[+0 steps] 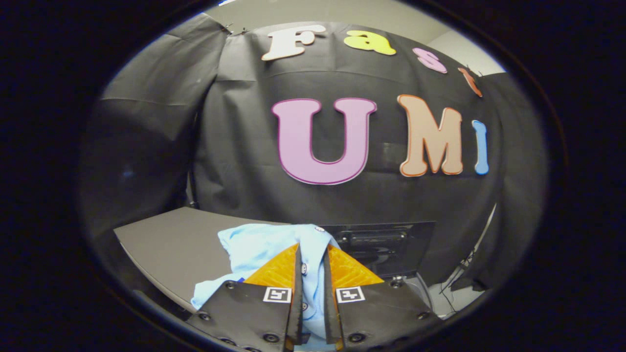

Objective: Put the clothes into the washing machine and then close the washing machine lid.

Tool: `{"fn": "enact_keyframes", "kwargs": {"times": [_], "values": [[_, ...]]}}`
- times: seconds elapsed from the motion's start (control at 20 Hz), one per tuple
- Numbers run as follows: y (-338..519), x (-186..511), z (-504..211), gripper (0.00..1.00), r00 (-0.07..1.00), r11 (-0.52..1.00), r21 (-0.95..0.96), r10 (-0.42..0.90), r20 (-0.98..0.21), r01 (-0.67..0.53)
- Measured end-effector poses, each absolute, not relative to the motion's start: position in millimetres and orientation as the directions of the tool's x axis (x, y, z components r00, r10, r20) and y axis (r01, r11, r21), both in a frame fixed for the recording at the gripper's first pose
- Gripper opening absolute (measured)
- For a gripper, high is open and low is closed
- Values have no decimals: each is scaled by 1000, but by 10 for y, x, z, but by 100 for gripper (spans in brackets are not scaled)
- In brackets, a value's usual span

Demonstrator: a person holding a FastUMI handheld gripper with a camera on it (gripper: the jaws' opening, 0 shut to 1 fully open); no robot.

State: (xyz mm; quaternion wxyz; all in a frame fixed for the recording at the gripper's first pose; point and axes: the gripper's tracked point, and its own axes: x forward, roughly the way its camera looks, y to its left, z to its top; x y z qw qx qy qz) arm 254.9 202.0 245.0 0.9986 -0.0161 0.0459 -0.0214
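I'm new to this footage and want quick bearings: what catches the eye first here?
The light blue shirt, pinched between the fingers of the hand-held gripper, its buttoned strip running down the narrow gap between them. It is bunched above the grey table, and beyond the fingers sits the dark washing machine, against the black cloth wall.

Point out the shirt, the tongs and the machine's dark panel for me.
shirt point(254, 247): gripper view, on the bunched cloth just left of the fingers.
tongs point(313, 254): gripper view, midway between the fingertips, closed on the shirt.
panel point(391, 244): gripper view, its front face beyond the fingers.

grey table point(166, 244) | light-blue shirt point(254, 244) on it (buttoned, crumpled) — fingers point(276, 271) pinch it
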Motion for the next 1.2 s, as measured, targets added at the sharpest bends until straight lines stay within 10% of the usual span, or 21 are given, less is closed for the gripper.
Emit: {"fn": "enact_keyframes", "kwargs": {"times": [0.6,1.2], "values": [[1289,2825,1837,45,969,982,-20,-189,-161,188],[1161,2578,1784,45,973,983,-14,-186,-136,186]]}}
